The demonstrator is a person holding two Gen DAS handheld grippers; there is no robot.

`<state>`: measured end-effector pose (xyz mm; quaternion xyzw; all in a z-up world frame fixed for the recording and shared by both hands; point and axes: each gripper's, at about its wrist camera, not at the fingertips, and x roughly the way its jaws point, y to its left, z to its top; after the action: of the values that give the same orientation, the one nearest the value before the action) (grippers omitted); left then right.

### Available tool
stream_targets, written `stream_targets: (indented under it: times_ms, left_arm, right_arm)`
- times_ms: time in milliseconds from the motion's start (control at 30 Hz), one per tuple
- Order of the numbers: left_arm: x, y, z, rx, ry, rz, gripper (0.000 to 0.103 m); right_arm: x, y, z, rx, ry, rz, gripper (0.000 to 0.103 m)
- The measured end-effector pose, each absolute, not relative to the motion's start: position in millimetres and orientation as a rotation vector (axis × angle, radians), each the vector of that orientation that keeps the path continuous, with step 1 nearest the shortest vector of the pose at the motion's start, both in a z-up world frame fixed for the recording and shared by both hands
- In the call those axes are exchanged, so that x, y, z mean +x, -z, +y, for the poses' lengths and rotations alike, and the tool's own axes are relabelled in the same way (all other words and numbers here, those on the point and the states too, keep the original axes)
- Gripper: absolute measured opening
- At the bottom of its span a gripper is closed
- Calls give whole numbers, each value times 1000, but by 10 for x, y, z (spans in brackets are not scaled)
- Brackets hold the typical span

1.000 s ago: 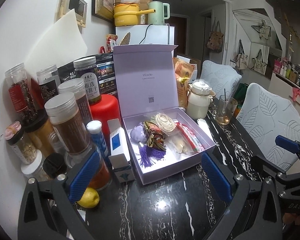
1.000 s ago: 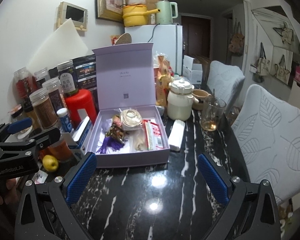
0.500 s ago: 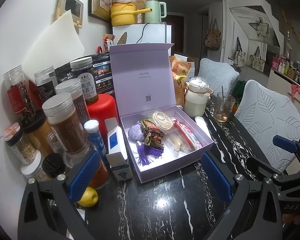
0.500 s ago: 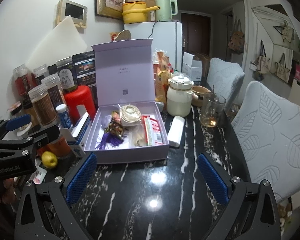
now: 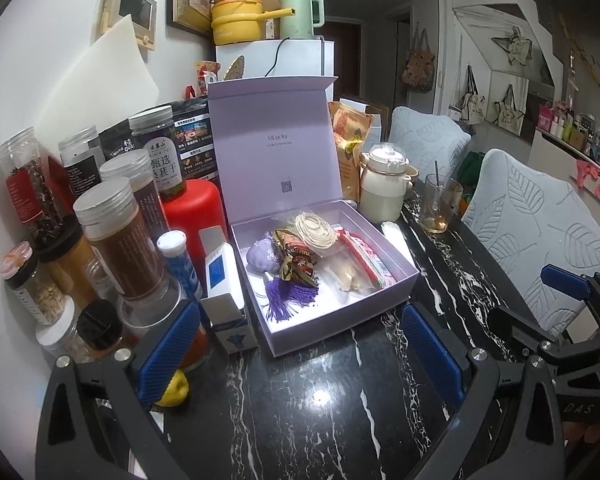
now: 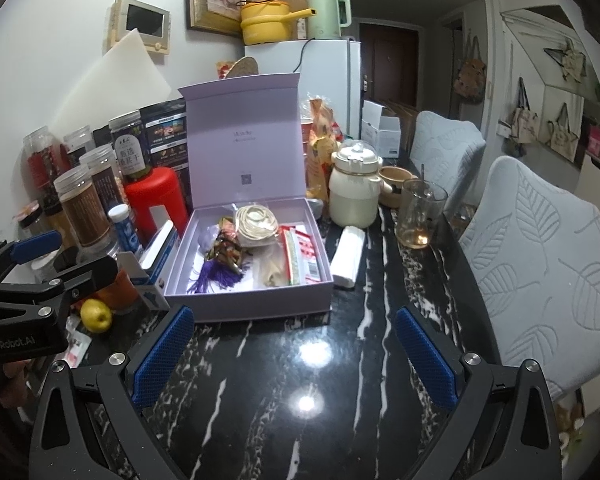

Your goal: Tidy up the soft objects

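Both tools, left tool and right tool, hang spread and empty before the open lilac box, where soft bits sit gathered.

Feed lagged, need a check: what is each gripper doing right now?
Left gripper: open, holding nothing.
Right gripper: open, holding nothing.

Open box at centre of the counter; jars to its left, teapot and glass behind right, lemon front left.
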<state>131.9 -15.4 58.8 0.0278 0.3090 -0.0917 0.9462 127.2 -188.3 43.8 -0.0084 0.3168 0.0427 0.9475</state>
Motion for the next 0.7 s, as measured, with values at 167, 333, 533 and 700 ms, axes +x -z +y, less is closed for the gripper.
stream_targets:
  times_ms: [167,333,533,700]
  left_arm:
    - [1342,-566,-175,53,194,644,103]
    - [1360,-550,-187,60,186,648,103]
    - [1371,-535,-202,66,187,654,103]
    - [1373,-533,-219,77,184,655,103]
  right_arm:
    - [1276,-416,-1905,-15,-80,651,102]
    - [1280,-400,-1922,-23,-71,657,102]
    - [1286,-381,-1938,-24,-65,664,102]
    - [1289,-379,-1939,-25,-65,665,102]
